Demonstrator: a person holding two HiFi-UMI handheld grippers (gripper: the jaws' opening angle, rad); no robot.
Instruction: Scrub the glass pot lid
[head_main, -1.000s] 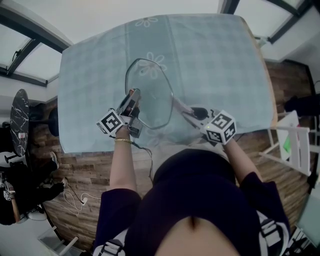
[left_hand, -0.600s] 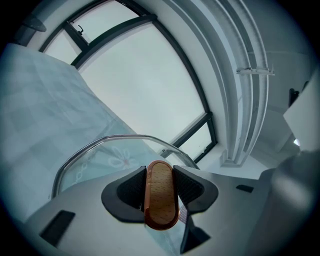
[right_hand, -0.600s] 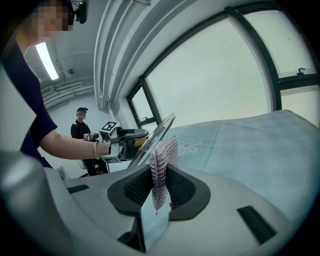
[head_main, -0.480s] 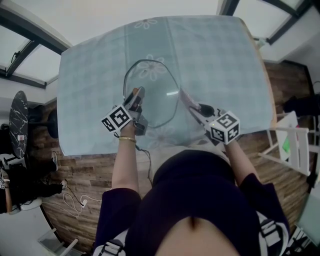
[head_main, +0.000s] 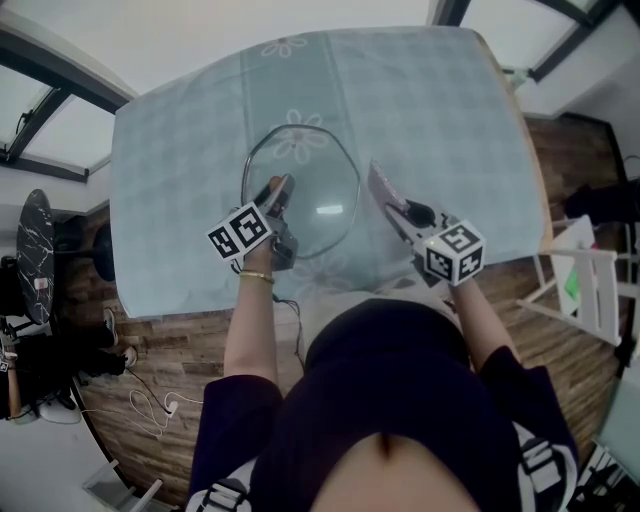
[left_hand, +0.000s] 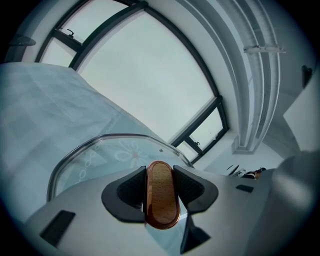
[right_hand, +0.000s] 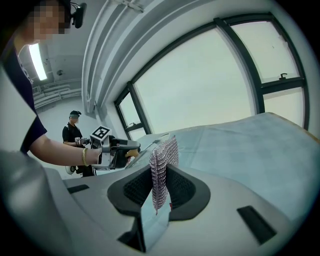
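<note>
Our left gripper (left_hand: 162, 189) clamps the wooden handle (left_hand: 161, 200) of the glass pot lid (head_main: 318, 195), near the table's (head_main: 440, 110) front edge. Our right gripper (right_hand: 159, 185) pinches a mesh scrubber (right_hand: 163, 157) just beside the lid's rim, with open tabletop beyond.

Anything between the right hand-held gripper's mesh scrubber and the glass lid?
Nothing. In the head view, only a narrow strip of bare tablecloth shows between the mesh scrubber, pinched in the right hand-held gripper, and the glass lid's rim.
</note>
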